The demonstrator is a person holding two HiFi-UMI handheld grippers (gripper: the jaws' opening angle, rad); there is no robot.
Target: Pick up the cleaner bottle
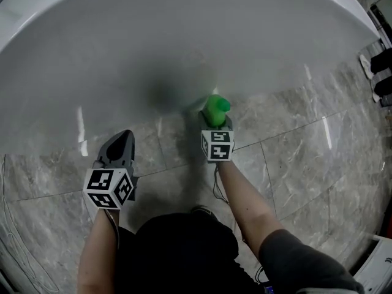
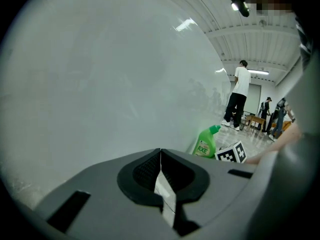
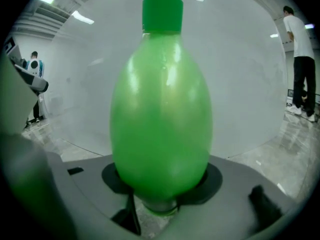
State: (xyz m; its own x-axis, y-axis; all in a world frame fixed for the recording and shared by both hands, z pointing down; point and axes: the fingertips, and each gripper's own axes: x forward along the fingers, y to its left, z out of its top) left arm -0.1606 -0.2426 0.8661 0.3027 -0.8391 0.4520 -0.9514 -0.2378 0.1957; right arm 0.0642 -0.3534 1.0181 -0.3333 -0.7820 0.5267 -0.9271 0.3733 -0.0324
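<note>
The right gripper (image 3: 161,186) pinches the green cleaner bottle (image 3: 160,114) low on its belly, fingers against both sides. The bottle stands upright on the marble floor (image 1: 294,139) just beside the white tub (image 1: 184,35), at 12 o'clock from the person. The smooth, rounded plastic looks liable to slip, so a firm squeeze and a straight, untilted lift clear of the tub seem wise. The left gripper (image 1: 122,143), at 8 o'clock of the bottle, hangs with fingers pressed together on nothing.
</note>
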